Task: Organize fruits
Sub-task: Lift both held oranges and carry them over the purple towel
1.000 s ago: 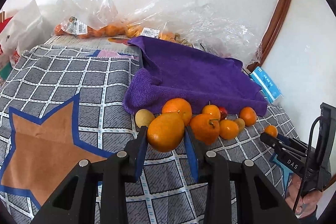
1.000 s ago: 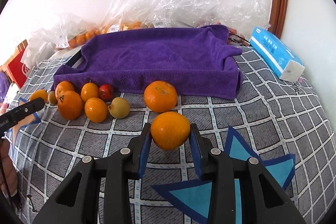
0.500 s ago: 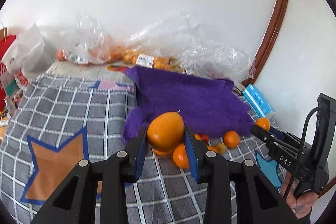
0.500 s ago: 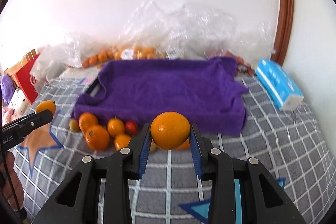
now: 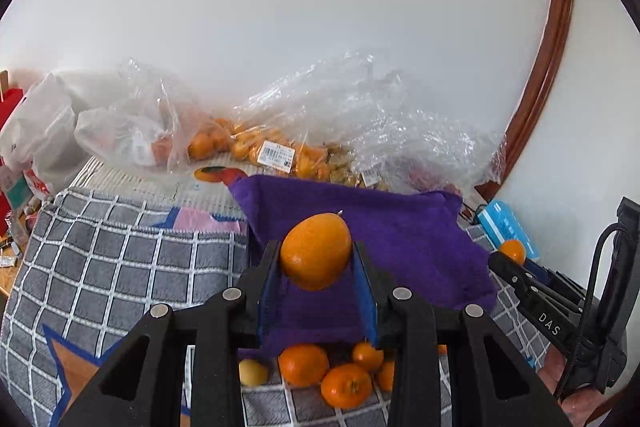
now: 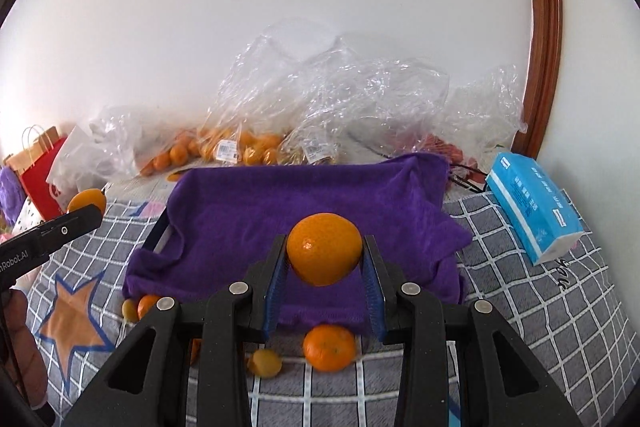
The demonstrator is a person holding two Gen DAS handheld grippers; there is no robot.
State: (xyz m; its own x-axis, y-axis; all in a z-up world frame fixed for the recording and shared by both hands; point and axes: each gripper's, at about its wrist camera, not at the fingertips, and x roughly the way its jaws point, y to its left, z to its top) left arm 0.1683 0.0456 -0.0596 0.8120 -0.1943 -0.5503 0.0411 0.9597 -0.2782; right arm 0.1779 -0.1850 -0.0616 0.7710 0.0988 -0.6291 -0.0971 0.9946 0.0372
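Left gripper (image 5: pixel 316 269) clamping an oval orange (image 5: pixel 315 251) between its blue pads, hanging above the near edge of a purple towel (image 5: pixel 404 239). Right gripper (image 6: pixel 325 267) pinching a round orange (image 6: pixel 324 249) the same way, over the towel's near middle. Loose oranges (image 5: pixel 320 371) lying on the checked cloth (image 5: pixel 120 259), nearer than the towel, beneath both tools.

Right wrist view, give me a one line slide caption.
Right gripper holds an orange above the purple towel.
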